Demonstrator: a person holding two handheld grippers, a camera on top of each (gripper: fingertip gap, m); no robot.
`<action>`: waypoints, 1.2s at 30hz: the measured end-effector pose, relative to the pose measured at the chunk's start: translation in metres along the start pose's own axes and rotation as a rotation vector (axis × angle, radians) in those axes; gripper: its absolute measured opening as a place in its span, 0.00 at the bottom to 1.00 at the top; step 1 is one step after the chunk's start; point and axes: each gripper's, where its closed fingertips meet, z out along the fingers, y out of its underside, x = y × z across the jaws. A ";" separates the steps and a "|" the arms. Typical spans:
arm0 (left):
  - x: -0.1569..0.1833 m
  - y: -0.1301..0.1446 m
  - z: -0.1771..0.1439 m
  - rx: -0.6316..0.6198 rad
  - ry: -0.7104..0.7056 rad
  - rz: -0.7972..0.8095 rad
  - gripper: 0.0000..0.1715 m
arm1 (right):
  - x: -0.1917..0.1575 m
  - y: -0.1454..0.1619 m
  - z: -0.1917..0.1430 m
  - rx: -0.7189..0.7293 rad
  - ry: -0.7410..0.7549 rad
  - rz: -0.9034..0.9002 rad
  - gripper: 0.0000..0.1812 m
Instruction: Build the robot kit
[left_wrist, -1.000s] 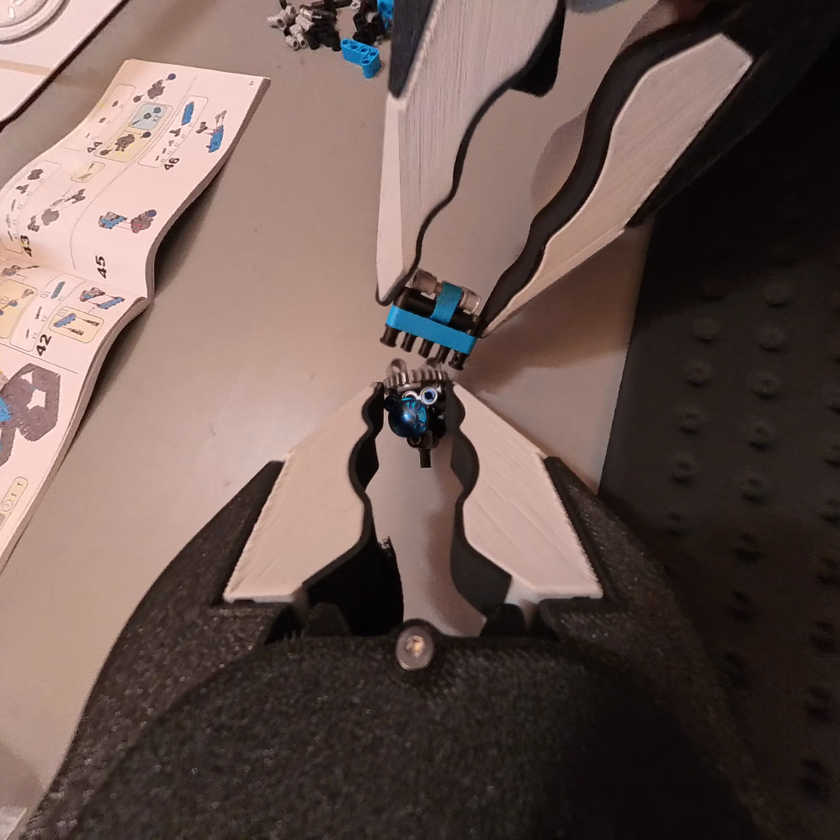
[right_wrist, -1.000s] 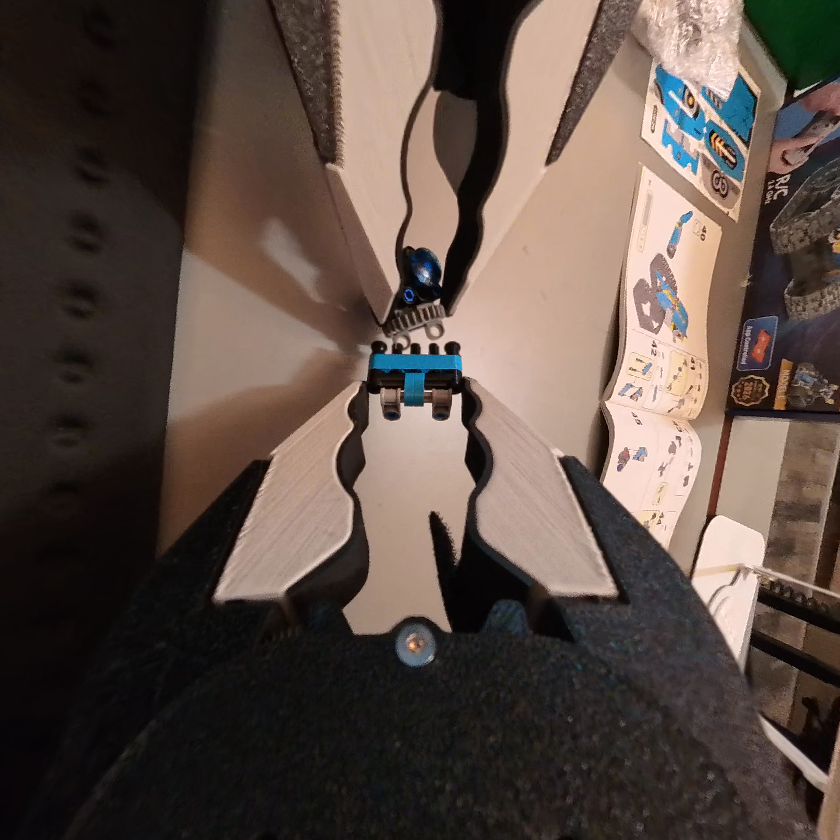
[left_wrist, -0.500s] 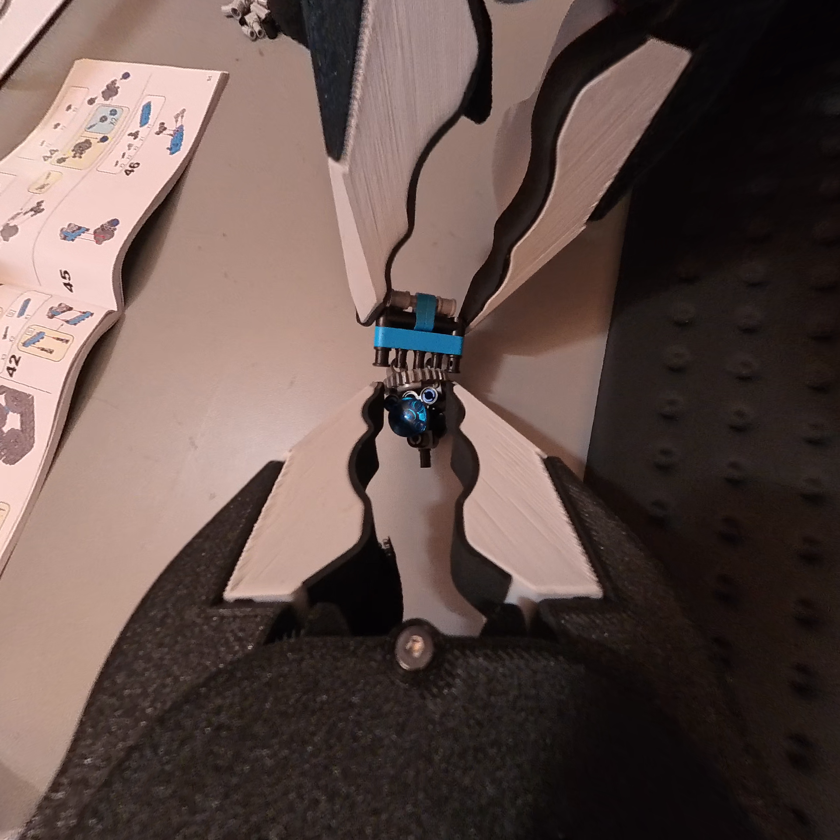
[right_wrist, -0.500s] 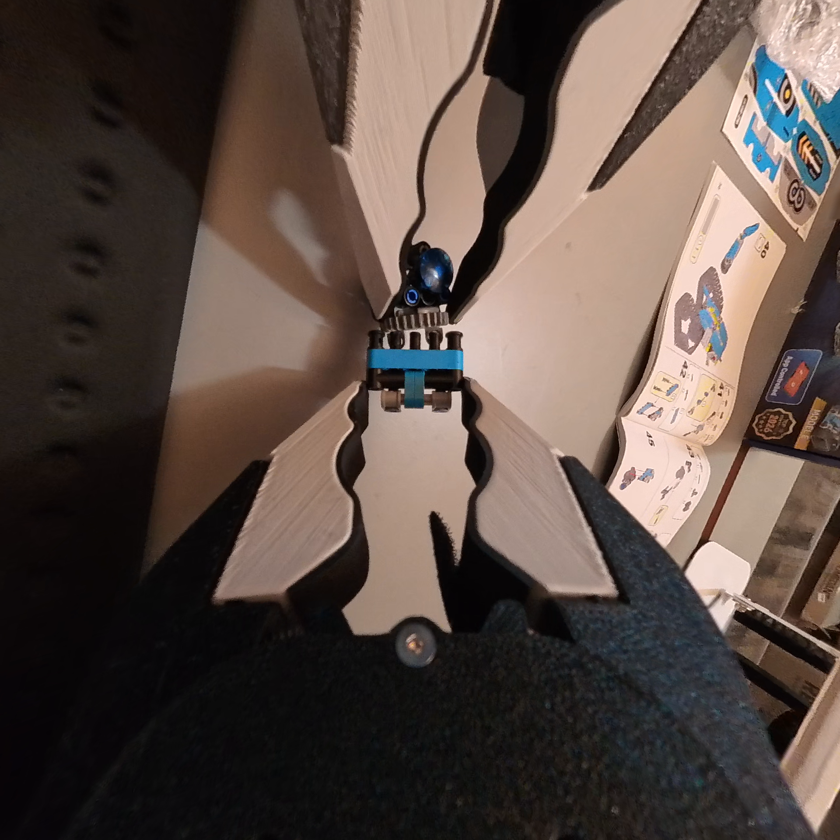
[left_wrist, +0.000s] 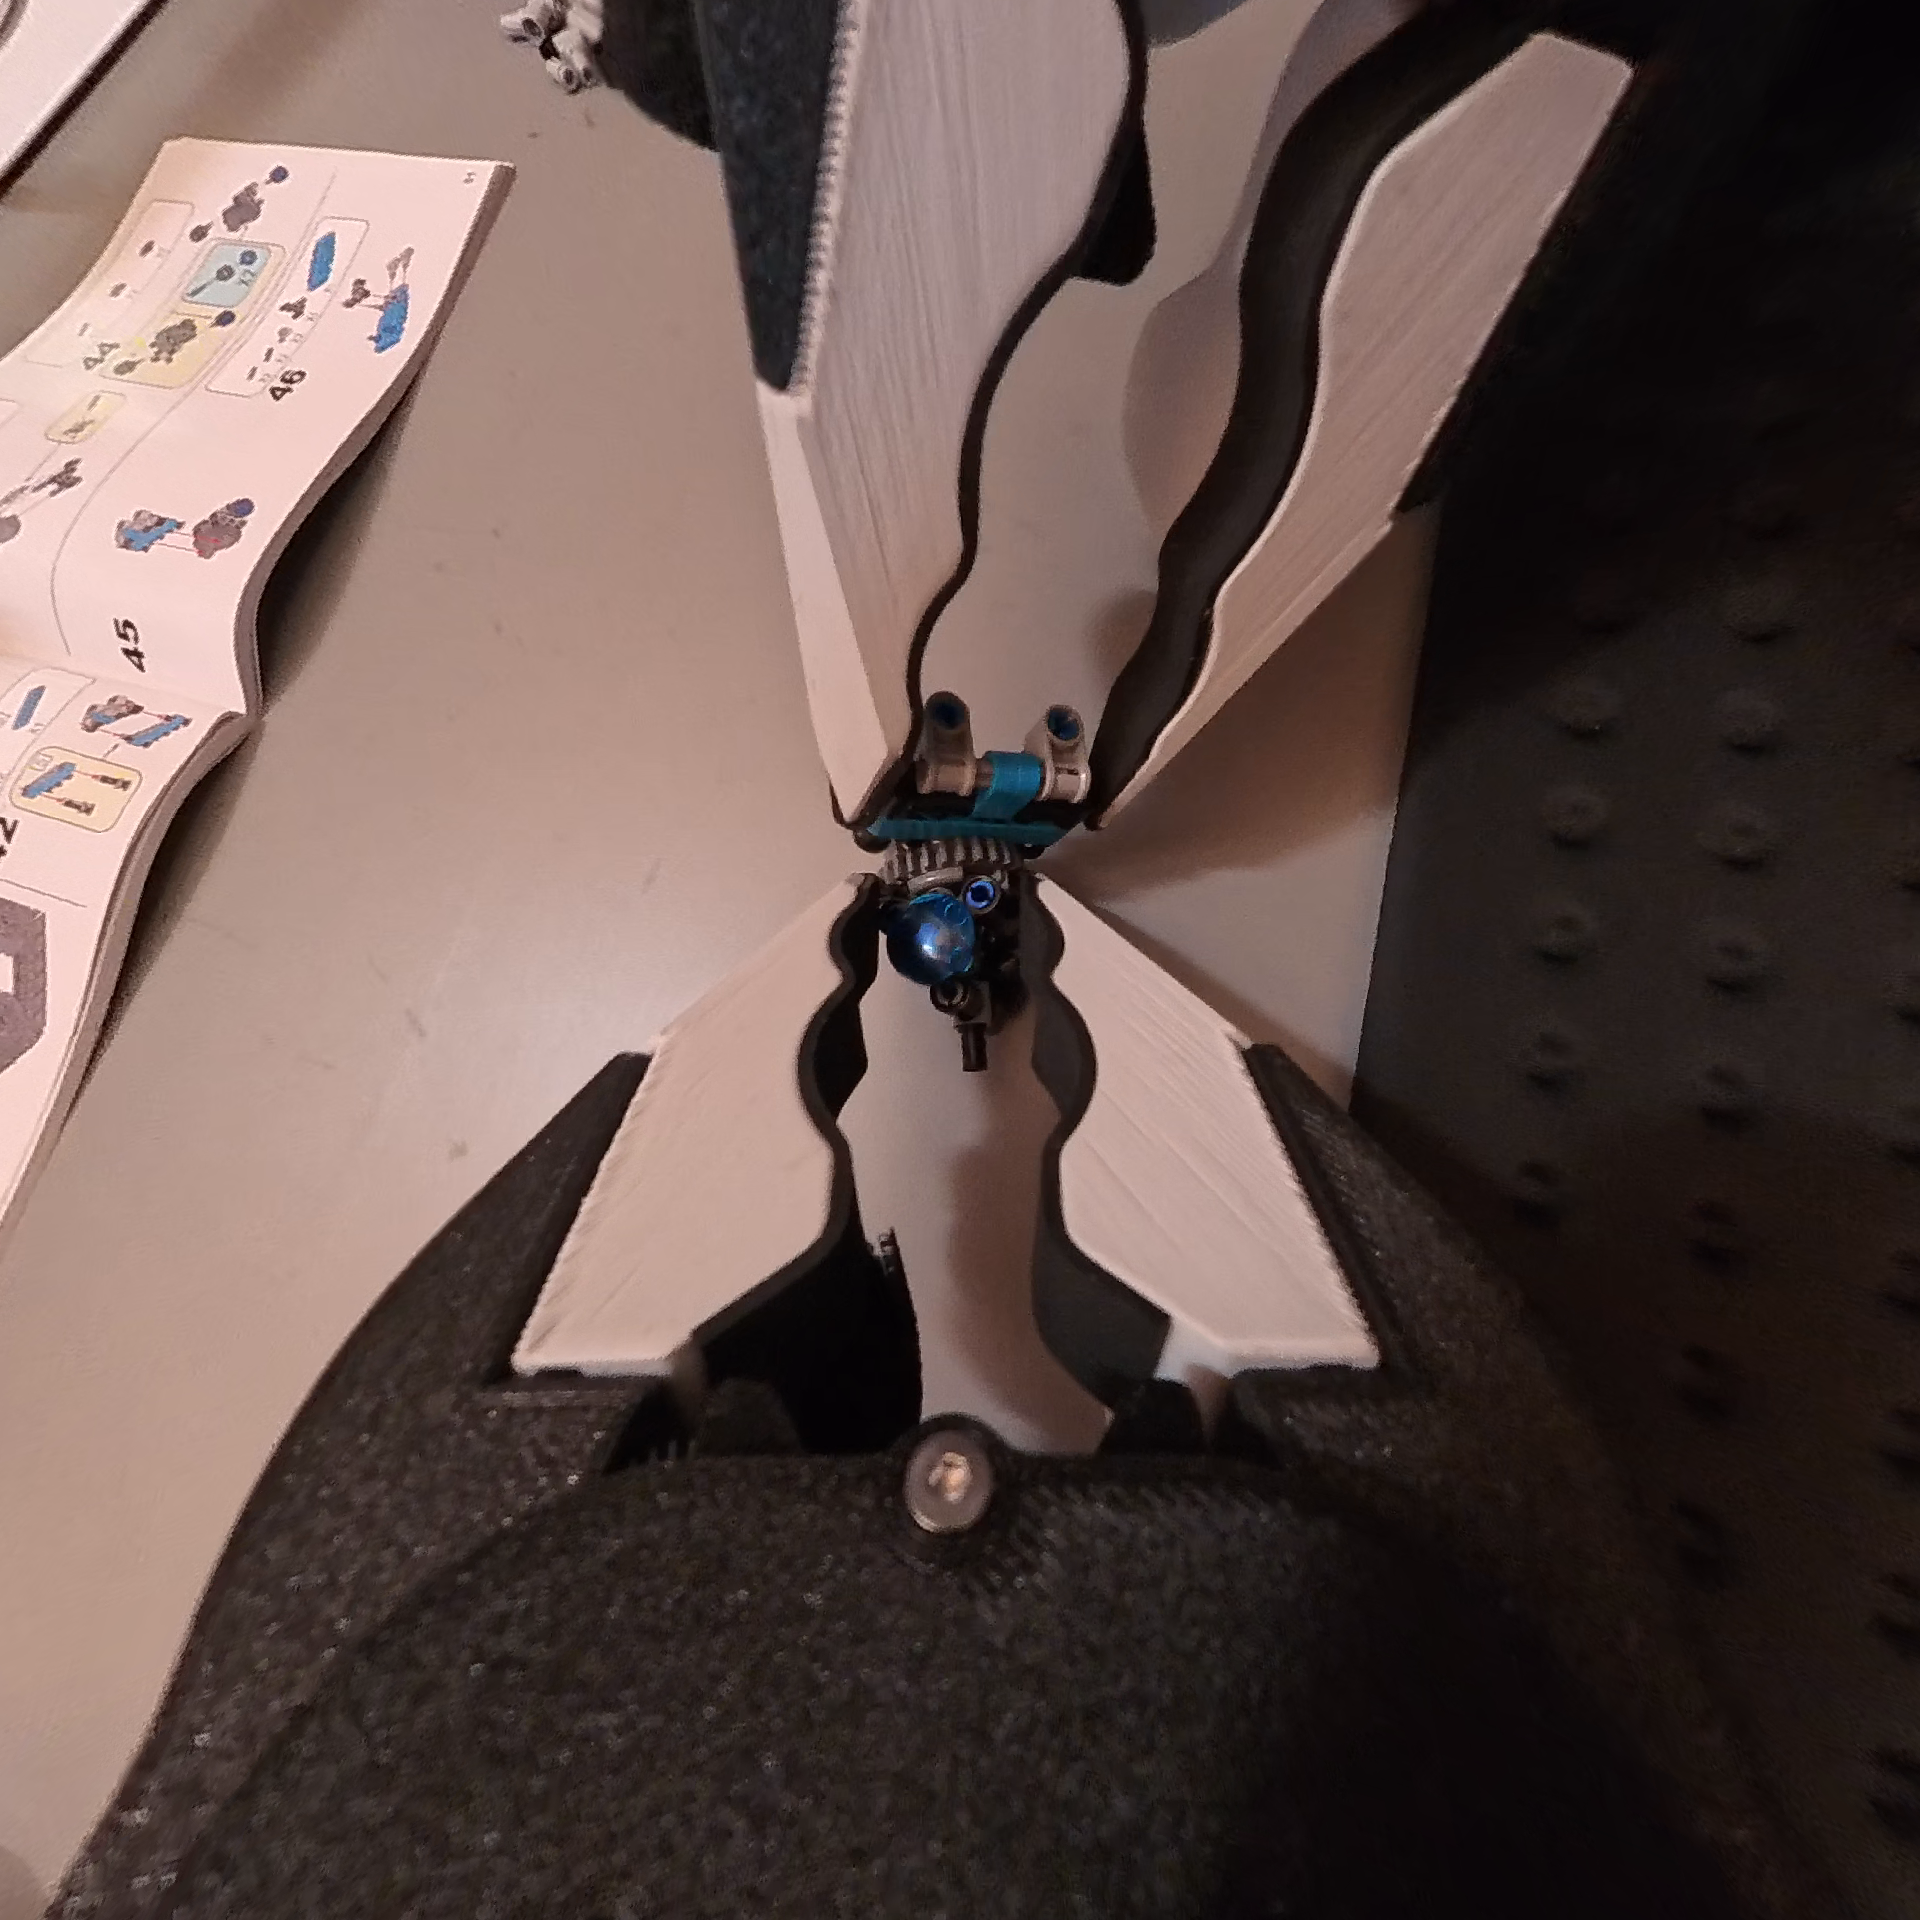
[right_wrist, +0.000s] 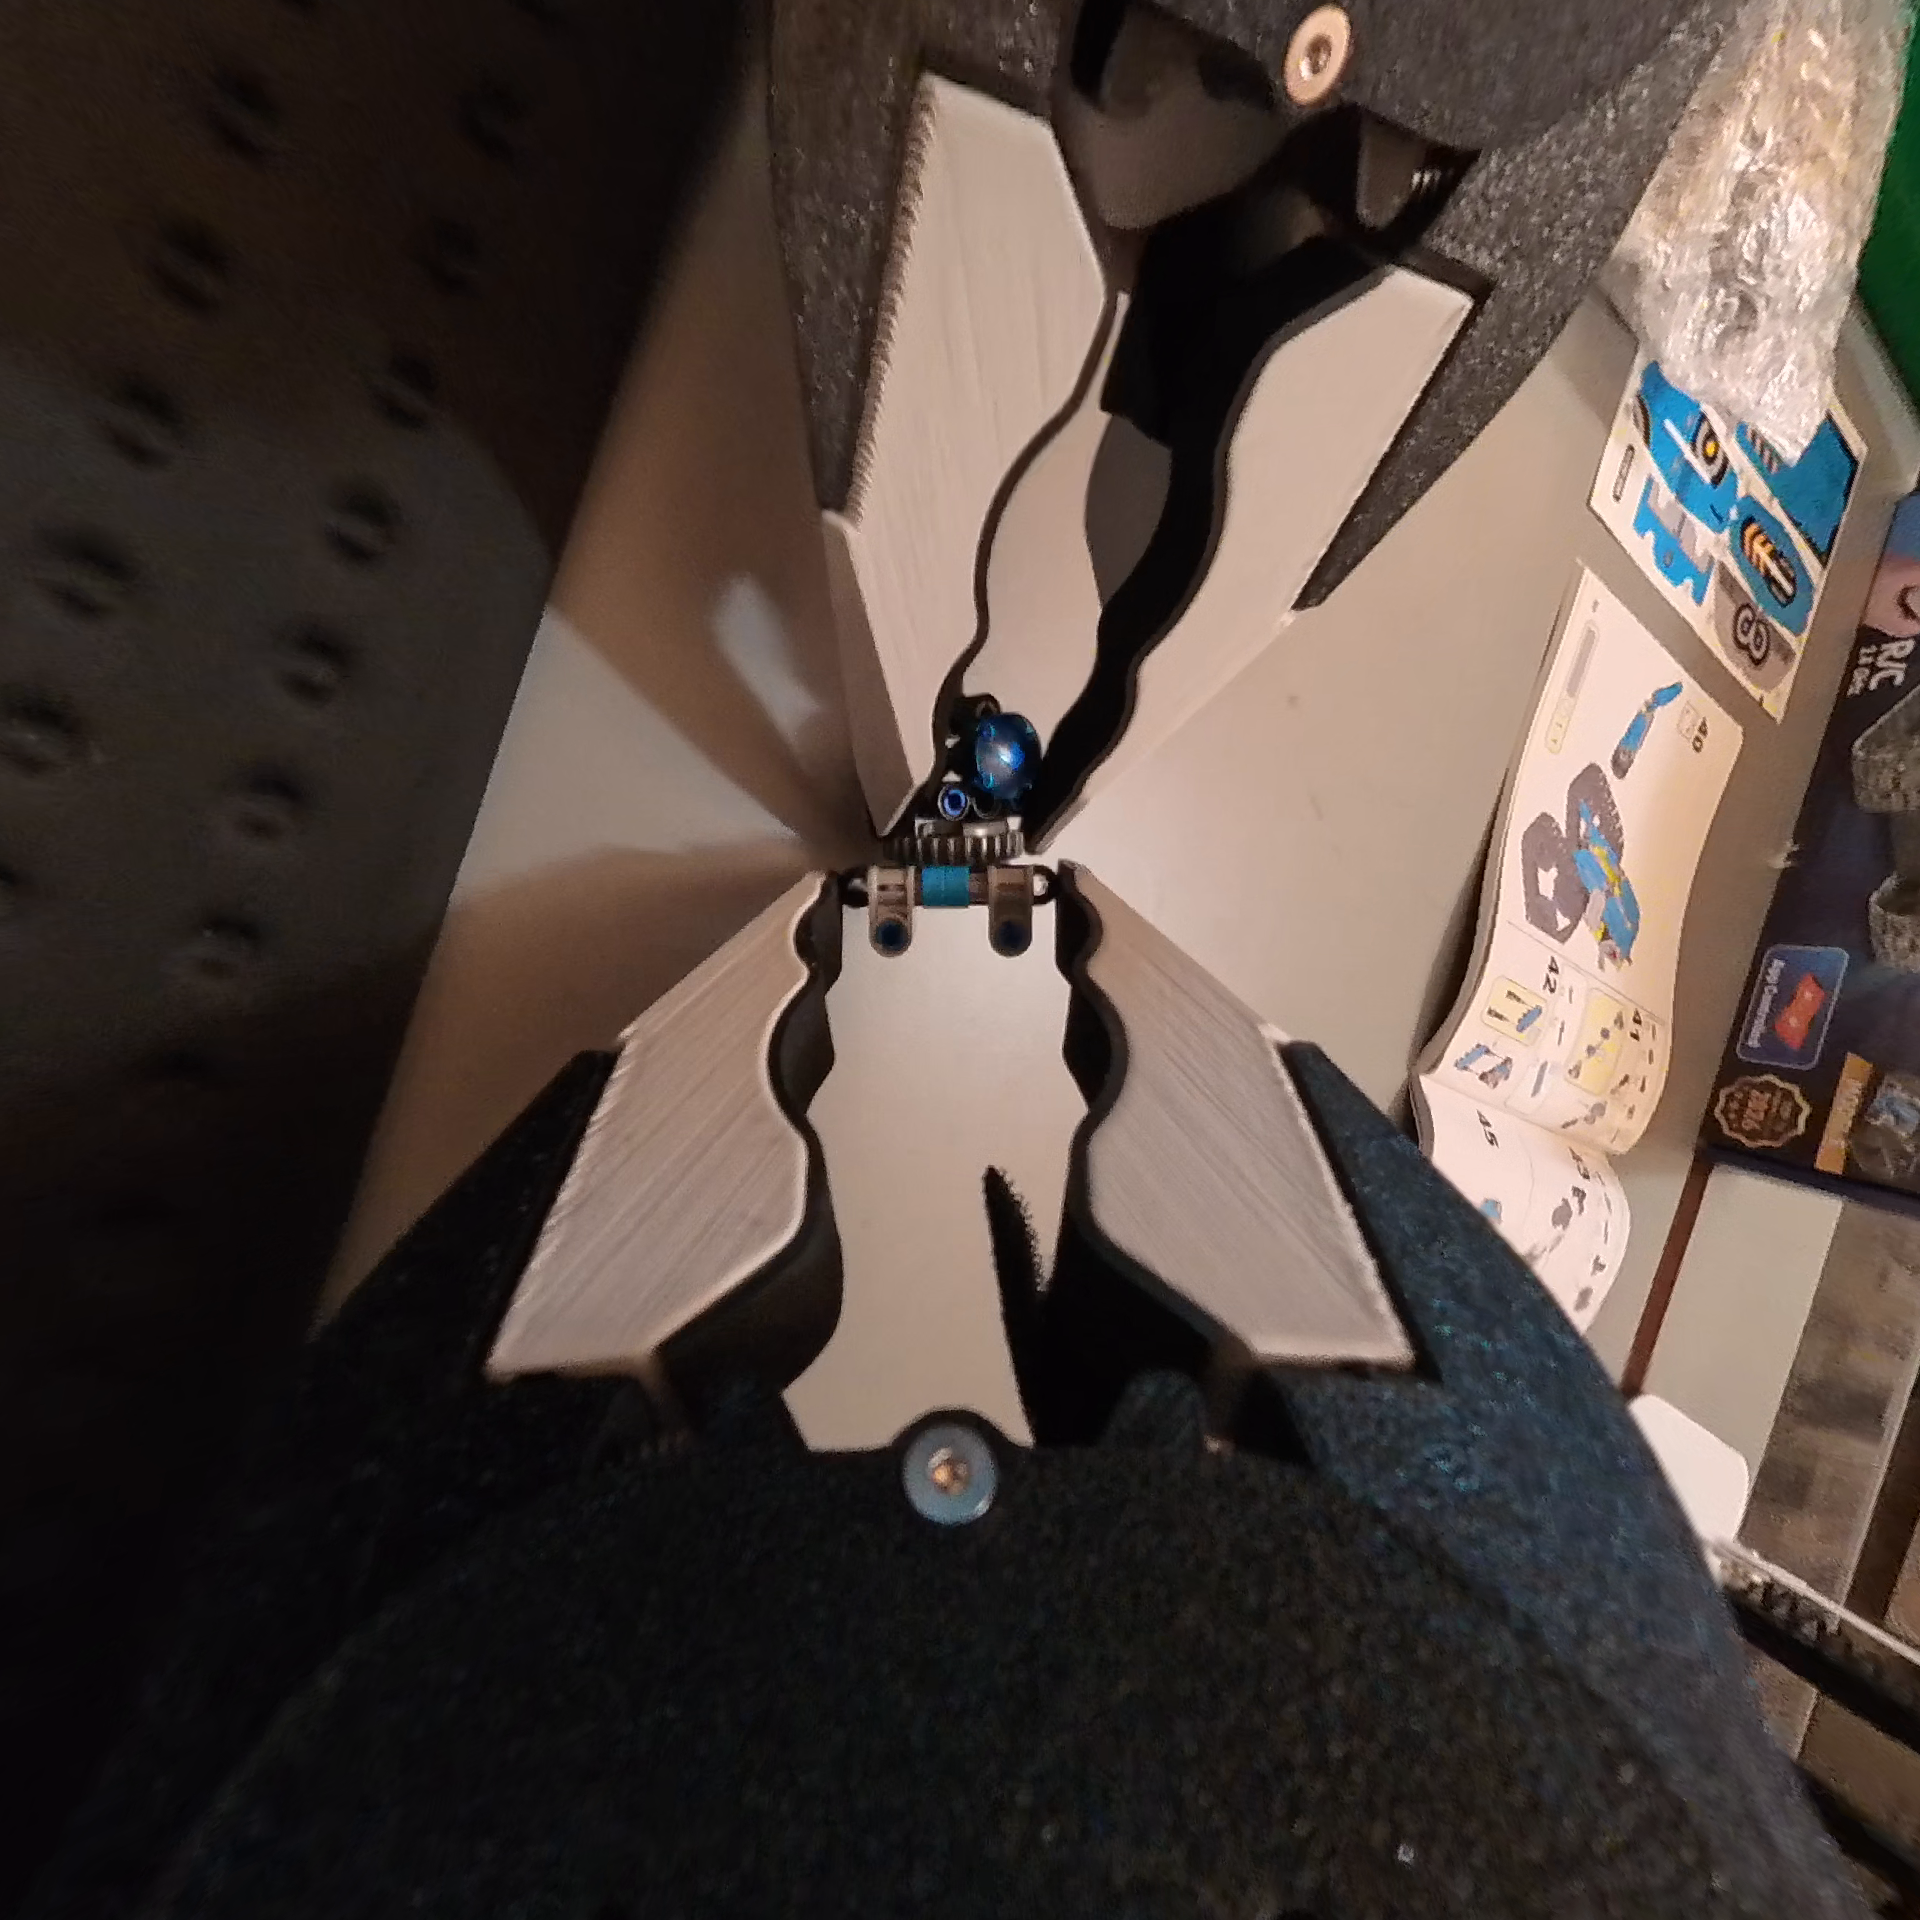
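Observation:
My left gripper (left_wrist: 940, 914) is shut on a small black and grey gear piece (left_wrist: 935, 940) with a shiny blue dome and a toothed grey gear at its front. My right gripper (right_wrist: 948, 888) is shut on a blue and black beam piece (right_wrist: 945, 891) with two grey connectors. The two grippers meet tip to tip above the grey table (left_wrist: 468, 831). The gear's teeth press against the blue beam piece (left_wrist: 971, 821). The right gripper (left_wrist: 977, 800) comes in from the top of the left wrist view. The left gripper (right_wrist: 961, 821) and its gear piece (right_wrist: 992, 774) show at the top of the right wrist view.
An open instruction booklet (left_wrist: 156, 499) lies on the table to the left; it also shows at the right (right_wrist: 1558, 935). A sticker sheet (right_wrist: 1725, 499), a dark product box (right_wrist: 1839, 935) and a crinkled plastic bag (right_wrist: 1756, 187) lie beyond. A dark studded surface (left_wrist: 1683, 935) borders the table. Both grippers' tips are close together, under 4 cm apart.
The two grippers have closed the gap between them. The blue beam piece, held apart from the gear a second ago, now sits against it and has tilted edge-on. Both grasps have held.

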 end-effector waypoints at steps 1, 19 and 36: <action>0.000 0.000 0.000 0.002 0.000 0.006 0.15 | 0.000 0.000 0.000 0.003 -0.015 -0.006 0.22; 0.002 -0.029 -0.032 0.332 0.236 -0.298 0.15 | 0.011 -0.021 -0.017 0.303 -0.262 0.186 0.23; 0.001 -0.030 -0.038 0.365 0.246 -0.308 0.15 | 0.012 -0.025 -0.017 0.312 -0.291 0.217 0.24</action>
